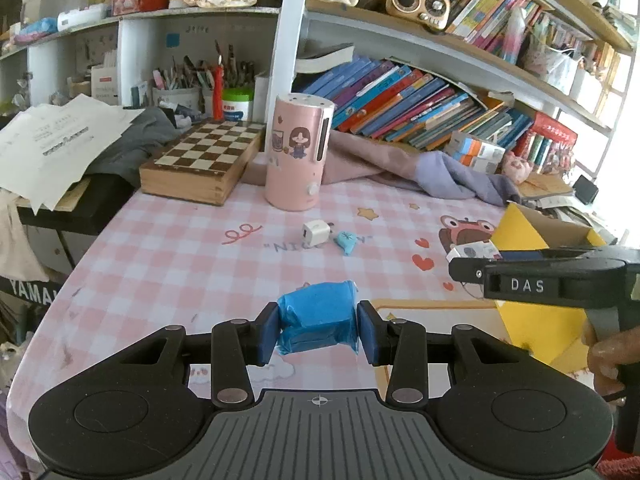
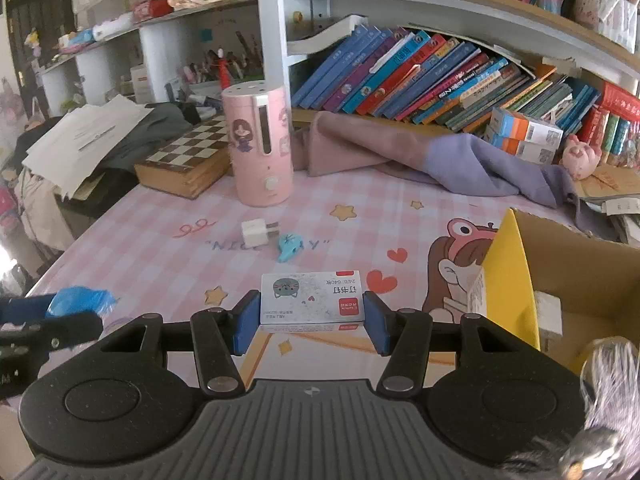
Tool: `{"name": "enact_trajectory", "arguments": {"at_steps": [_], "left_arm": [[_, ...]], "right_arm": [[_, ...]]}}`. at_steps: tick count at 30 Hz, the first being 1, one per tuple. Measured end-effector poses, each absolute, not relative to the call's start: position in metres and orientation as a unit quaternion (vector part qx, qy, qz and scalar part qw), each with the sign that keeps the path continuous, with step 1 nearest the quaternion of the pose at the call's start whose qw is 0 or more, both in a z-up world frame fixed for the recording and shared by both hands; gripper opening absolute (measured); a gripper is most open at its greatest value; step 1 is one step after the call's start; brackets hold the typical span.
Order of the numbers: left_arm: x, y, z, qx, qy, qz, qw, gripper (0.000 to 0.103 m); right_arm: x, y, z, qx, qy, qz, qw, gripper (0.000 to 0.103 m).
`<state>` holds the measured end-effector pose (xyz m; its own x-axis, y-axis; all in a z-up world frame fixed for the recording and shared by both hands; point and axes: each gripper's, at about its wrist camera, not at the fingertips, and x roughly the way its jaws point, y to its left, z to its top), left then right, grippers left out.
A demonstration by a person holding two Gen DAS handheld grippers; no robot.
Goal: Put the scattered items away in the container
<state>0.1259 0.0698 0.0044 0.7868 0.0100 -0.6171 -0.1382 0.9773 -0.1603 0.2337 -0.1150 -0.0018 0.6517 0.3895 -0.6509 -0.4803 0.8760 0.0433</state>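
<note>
My left gripper (image 1: 318,326) is shut on a blue tape-wrapped block (image 1: 318,316), held above the pink checked mat. My right gripper (image 2: 312,320) is shut on a small white staple box (image 2: 312,298) with a cat picture and red labels. The right gripper also shows in the left wrist view (image 1: 472,262) beside the cardboard box (image 1: 520,232). The cardboard box (image 2: 580,272), with yellow flaps, stands at the right and holds a white item. A white charger plug (image 2: 254,233) and a small light-blue whale-shaped item (image 2: 289,246) lie on the mat (image 2: 160,260) ahead.
A pink cylindrical humidifier (image 2: 260,144) and a wooden chessboard case (image 2: 186,160) stand at the back. A pink and purple cloth (image 2: 440,156) lies below the bookshelf. Papers are stacked at the left (image 2: 80,136). A pink pig toy (image 2: 580,158) sits at the right.
</note>
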Motion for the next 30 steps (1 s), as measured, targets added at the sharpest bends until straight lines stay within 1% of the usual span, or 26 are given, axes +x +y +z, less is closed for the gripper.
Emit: {"name": "enact_trajectory", "arguments": {"at_steps": [11, 19, 30], "left_arm": [[0.078, 0.058, 0.010, -0.083, 0.320, 0.021, 0.943, 0.040], [0.039, 0.053, 0.006, -0.078, 0.328, 0.007, 0.941, 0.040], [0.019, 0.048, 0.002, -0.076, 0.335, -0.010, 0.939, 0.039]], "right_arm": [[0.169, -0.128, -0.001, -0.054, 0.342, 0.233, 0.909, 0.052], [0.119, -0.136, -0.012, -0.044, 0.355, 0.223, 0.907, 0.052], [0.085, -0.145, -0.015, -0.040, 0.364, 0.206, 0.907, 0.052]]}}
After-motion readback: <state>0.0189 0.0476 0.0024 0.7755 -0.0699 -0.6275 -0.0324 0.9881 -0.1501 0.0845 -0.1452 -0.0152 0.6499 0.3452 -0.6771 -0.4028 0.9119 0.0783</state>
